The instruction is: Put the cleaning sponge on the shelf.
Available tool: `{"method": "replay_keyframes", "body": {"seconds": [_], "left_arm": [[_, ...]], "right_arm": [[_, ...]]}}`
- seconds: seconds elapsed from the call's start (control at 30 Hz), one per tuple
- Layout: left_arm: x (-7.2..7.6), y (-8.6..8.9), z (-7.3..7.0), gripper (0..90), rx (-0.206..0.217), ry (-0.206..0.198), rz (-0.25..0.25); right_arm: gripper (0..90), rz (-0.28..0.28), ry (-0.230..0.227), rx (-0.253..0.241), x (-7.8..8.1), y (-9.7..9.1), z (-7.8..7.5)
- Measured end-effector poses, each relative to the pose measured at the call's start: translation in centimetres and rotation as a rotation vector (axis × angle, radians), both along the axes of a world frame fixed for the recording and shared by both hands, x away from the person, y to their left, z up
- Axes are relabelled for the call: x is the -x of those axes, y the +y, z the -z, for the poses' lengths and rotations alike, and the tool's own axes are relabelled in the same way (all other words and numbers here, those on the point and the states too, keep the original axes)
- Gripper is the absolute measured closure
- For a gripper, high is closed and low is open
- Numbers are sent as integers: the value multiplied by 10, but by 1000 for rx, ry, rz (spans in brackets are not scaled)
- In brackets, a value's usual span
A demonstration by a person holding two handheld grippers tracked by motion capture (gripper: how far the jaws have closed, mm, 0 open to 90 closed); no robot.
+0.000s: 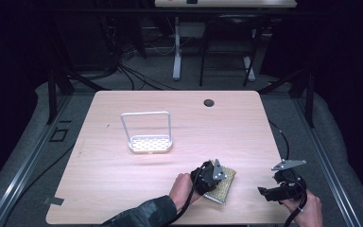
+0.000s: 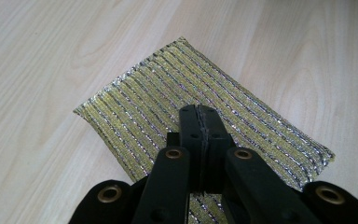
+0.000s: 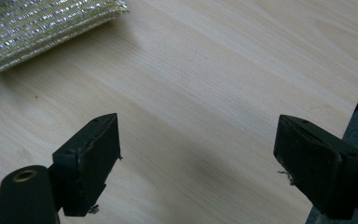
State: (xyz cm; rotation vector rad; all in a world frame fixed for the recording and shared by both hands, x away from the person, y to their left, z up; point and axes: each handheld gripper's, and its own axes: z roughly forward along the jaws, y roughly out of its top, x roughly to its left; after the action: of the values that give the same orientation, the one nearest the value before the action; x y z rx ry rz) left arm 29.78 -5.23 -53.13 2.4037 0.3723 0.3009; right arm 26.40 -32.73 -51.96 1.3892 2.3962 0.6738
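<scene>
A gold-and-silver striped scouring pad (image 1: 223, 188) lies flat on the light wooden surface (image 1: 123, 170), close to its near edge and to the near right of the white wire-framed rack (image 1: 149, 133), well apart from it. The left gripper (image 1: 216, 173) is directly over the pad; in the left gripper view its two black jaws are pressed together with no gap, their tips over the middle of the pad (image 2: 168, 102), and nothing is caught between them. Whether the tips touch the pad cannot be told. The right gripper (image 1: 272, 193) is to the right of the pad, near the surface's right front corner. In the right gripper view its jaws stand wide apart over bare wood, with a corner of the pad (image 3: 37, 28) at the upper left.
</scene>
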Motion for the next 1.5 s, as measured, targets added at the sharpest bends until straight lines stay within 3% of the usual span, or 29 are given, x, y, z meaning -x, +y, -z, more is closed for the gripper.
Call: {"method": "replay_keyframes", "body": {"seconds": [0.63,0.93,1.4,1.5], "left_arm": [[-3,40,-19,900,35,1,-56],[-4,62,-25,900,33,2,-76],[-9,100,-35,900,69,-3,-147],[-9,113,-38,900,103,0,-184]], "right_arm": [[140,-5,6,2,0,2,0],[140,-5,0,0,1,2,1],[140,-7,7,15,1,3,3],[140,-13,-1,13,1,4,3]]}}
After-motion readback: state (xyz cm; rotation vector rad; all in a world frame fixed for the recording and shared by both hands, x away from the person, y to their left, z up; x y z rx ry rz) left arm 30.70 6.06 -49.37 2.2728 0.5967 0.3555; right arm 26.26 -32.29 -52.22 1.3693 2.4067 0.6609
